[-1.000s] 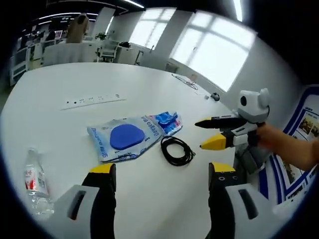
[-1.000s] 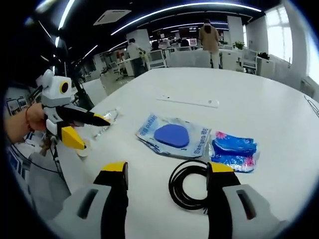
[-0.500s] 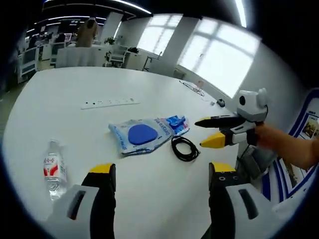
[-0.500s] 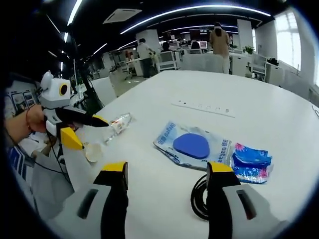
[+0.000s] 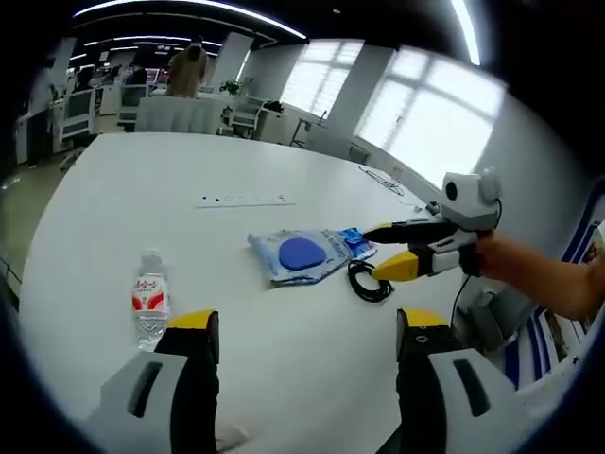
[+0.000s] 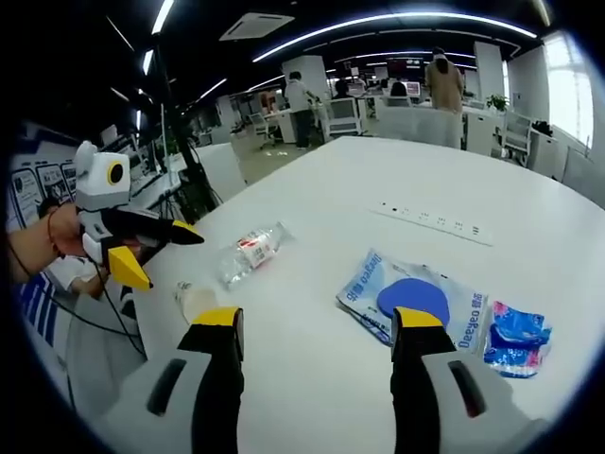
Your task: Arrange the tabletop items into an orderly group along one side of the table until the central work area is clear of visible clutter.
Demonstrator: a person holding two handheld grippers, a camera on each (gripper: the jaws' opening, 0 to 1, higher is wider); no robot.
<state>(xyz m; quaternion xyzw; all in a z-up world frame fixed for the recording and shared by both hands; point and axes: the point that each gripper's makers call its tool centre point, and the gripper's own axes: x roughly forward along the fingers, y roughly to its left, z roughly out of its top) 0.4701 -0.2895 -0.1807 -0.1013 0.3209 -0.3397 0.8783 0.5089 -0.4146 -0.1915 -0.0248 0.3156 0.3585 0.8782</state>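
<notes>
Left gripper view: the left gripper (image 5: 307,336) is held above the white table (image 5: 113,208), jaws apart, nothing between them. A clear water bottle (image 5: 149,301) with a red label lies at 9 o'clock of the jaws, near the left jaw tip. A clear bag with a blue disc (image 5: 301,255) is seen at 12 o'clock, further out on the table. A small blue printed packet (image 5: 356,241) touches the bag's right edge. A coiled black cable (image 5: 370,283) lies just beside the bag at 1 o'clock. A white power strip (image 5: 241,200) is set beyond the bag, well apart from it. The right gripper (image 5: 373,251) enters from 3 o'clock, held by a hand (image 5: 515,274); its jaws are spread, empty, above the cable.

Right gripper view: the right gripper (image 6: 317,326) is open, empty. The bag with the disc (image 6: 411,301) lies behind its right jaw tip, the blue packet (image 6: 515,339) at 3 o'clock. The bottle (image 6: 250,253) lies at 11 o'clock. A small round pale object (image 6: 194,301), unclear, sits near the table edge. The left gripper (image 6: 165,253) is at 9 o'clock, jaws parted. People stand in the background office.
</notes>
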